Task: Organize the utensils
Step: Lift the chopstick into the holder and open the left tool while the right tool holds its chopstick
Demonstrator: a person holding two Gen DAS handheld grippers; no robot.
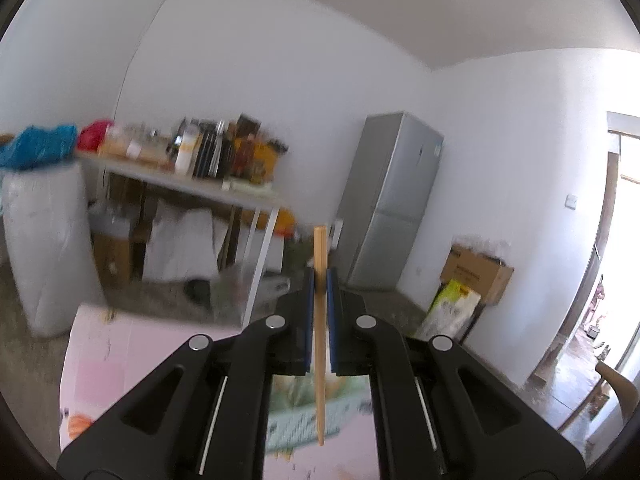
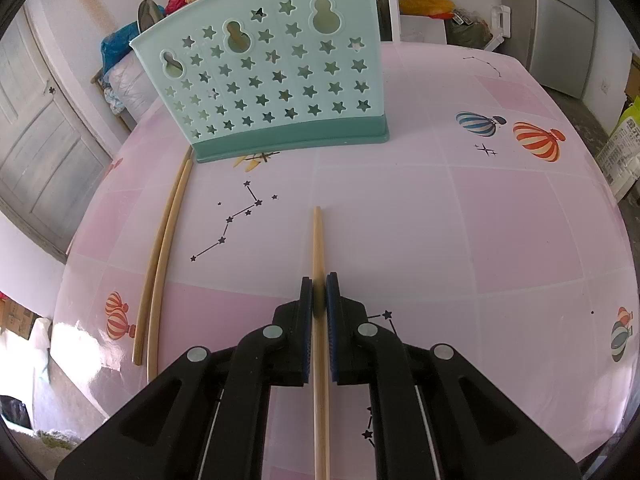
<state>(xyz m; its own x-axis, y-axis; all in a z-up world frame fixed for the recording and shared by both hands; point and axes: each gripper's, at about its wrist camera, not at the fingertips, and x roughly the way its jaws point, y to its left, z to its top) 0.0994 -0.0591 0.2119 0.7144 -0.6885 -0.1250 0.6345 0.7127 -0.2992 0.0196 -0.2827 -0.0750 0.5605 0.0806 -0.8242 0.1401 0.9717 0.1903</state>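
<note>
My left gripper (image 1: 320,280) is shut on a wooden chopstick (image 1: 320,344) and held high, pointing out across the room; the stick runs upright between the blue pads. Below it shows part of the pink table (image 1: 120,360). My right gripper (image 2: 319,288) is shut on another wooden chopstick (image 2: 318,240), pointing down at the pink table (image 2: 480,220). A mint-green utensil holder (image 2: 272,80) with star cut-outs stands at the far side, with a spoon and sticks showing above its rim. Two more chopsticks (image 2: 162,256) lie side by side on the left of the table.
Balloon and constellation prints cover the tablecloth. Beyond the table stand a grey fridge (image 1: 392,200), a cluttered side table (image 1: 180,160), white sacks (image 1: 40,240), a cardboard box (image 1: 476,272) and an open doorway (image 1: 616,240). A grey door (image 2: 40,140) is at the left.
</note>
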